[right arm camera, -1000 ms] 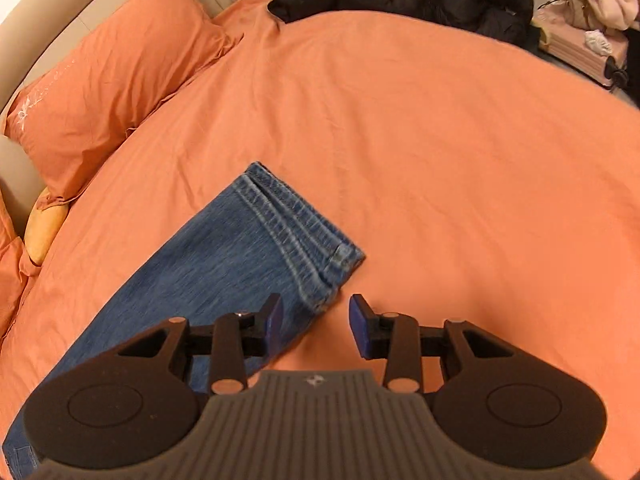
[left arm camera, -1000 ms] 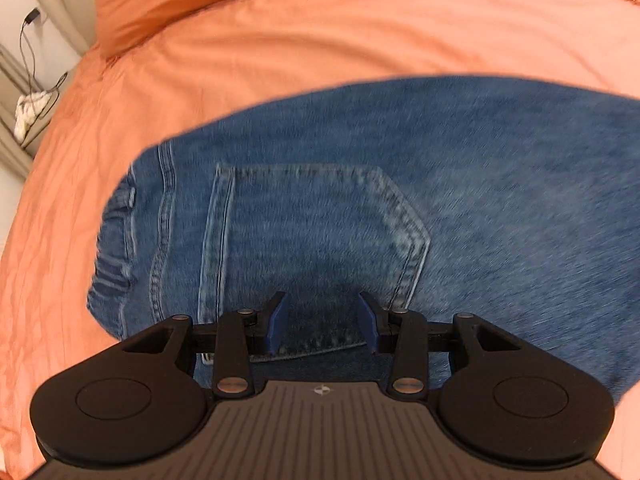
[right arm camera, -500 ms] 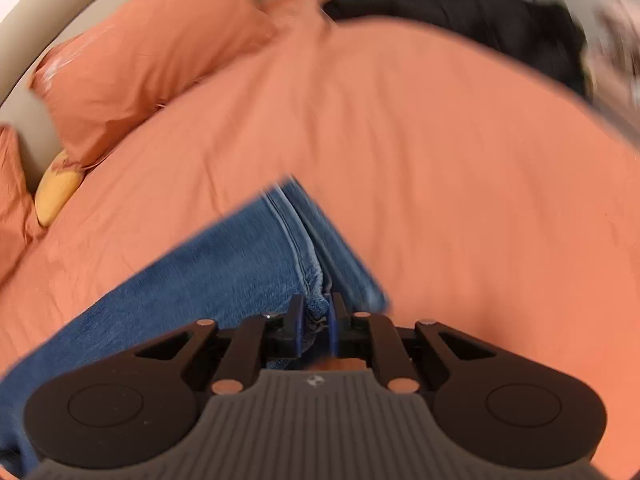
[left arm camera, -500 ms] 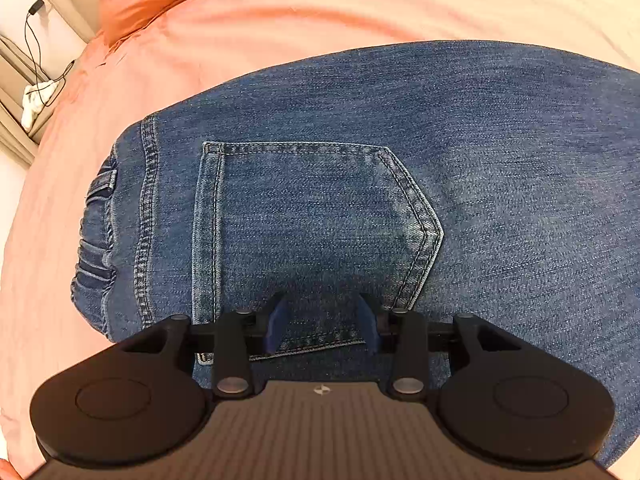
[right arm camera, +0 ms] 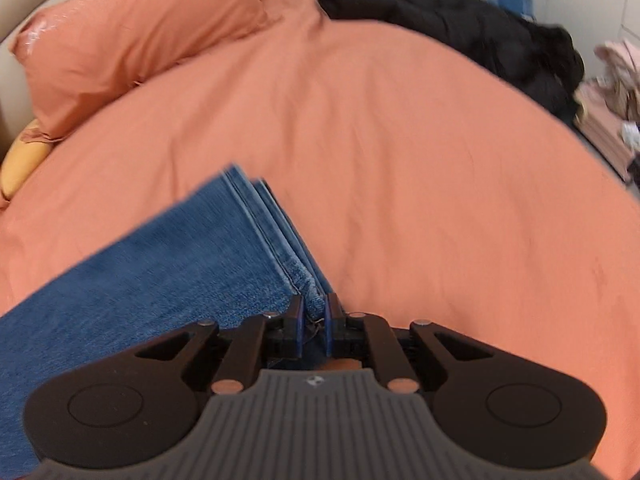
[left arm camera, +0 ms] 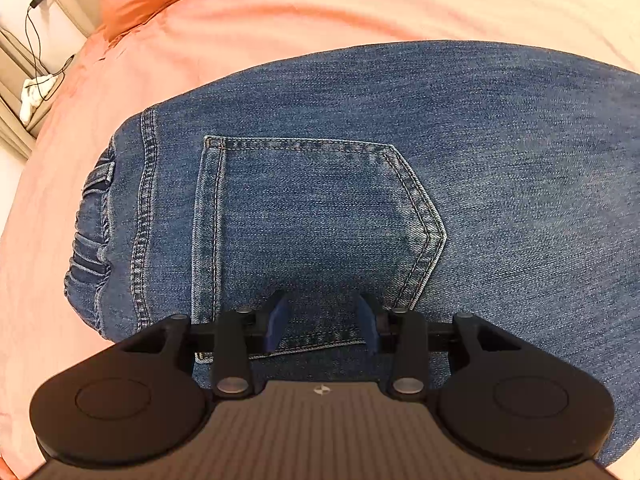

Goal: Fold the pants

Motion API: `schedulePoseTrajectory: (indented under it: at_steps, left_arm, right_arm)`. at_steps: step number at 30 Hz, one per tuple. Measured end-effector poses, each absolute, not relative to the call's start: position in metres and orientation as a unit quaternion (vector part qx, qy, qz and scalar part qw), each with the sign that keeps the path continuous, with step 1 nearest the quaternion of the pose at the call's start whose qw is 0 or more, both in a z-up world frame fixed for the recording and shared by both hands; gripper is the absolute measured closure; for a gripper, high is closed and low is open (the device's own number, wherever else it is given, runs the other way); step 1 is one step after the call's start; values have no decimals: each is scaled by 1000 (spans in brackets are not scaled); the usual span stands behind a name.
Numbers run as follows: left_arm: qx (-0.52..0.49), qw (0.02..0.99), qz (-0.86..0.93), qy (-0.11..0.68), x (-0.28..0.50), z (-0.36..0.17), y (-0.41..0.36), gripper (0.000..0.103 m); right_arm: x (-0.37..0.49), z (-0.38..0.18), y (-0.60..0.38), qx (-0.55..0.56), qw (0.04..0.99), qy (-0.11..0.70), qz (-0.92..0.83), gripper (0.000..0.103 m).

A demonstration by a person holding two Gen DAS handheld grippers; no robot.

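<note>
Blue jeans [left arm camera: 500,168] lie flat on an orange bed sheet [left arm camera: 320,12], seat side up, with the waistband [left arm camera: 94,240] at the left. My left gripper [left arm camera: 322,320] stands open right over the lower part of the back pocket [left arm camera: 312,216], with nothing pinched between its fingers. In the right wrist view one pant leg [right arm camera: 160,272] runs in from the lower left. My right gripper [right arm camera: 314,318] is shut on the near corner of its stacked hems [right arm camera: 280,240], and the cloth bunches between the blue pads.
An orange pillow [right arm camera: 132,40] and a yellow cushion [right arm camera: 24,160] lie at the head of the bed. A black jacket [right arm camera: 480,36] is heaped on the far corner, with pink bags [right arm camera: 612,100] beyond it. A white plug and cables [left arm camera: 36,84] sit beside the bed.
My right gripper closed on the hem corner, rolled, and moved in over the leg end. The left view drew nearer to the back pocket, its jaws unchanged.
</note>
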State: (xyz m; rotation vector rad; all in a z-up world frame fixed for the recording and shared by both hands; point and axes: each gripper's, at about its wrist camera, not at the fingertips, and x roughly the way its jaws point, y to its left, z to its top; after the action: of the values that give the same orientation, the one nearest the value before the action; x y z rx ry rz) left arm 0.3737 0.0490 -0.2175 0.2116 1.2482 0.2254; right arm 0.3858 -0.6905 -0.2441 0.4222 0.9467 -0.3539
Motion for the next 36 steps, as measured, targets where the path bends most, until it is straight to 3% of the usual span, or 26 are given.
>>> schedulePoseTrajectory:
  at_steps: [9, 12, 14, 24, 28, 30, 31, 32, 36]
  left_arm:
    - [105, 809, 99, 570, 369, -215, 48, 56]
    - [107, 819, 84, 558, 368, -205, 51, 56]
    - [94, 830, 79, 545, 372, -195, 55, 55]
    - [73, 845, 99, 521, 432, -181, 71, 52]
    - [62, 846, 93, 521, 442, -188, 77, 52]
    - [65, 846, 85, 522, 445, -193, 77, 52]
    - [69, 845, 81, 524, 448, -195, 76, 52]
    - [71, 845, 78, 525, 450, -198, 75, 52]
    - [69, 845, 71, 526, 456, -206, 78, 53]
  right_arm:
    - [401, -260, -682, 155, 846, 481, -173, 98]
    - [408, -250, -670, 98, 852, 486, -168, 89]
    - [414, -237, -665, 69, 862, 475, -163, 72]
    - [486, -219, -668, 132, 889, 417, -138, 73]
    - [518, -228, -670, 152, 881, 422, -152, 66]
    - [529, -237, -670, 153, 872, 438, -156, 70]
    - [532, -241, -670, 151, 869, 444, -159, 92]
    - [534, -243, -668, 141, 868, 447, -163, 97]
    - [537, -237, -660, 100, 882, 425, -181, 103]
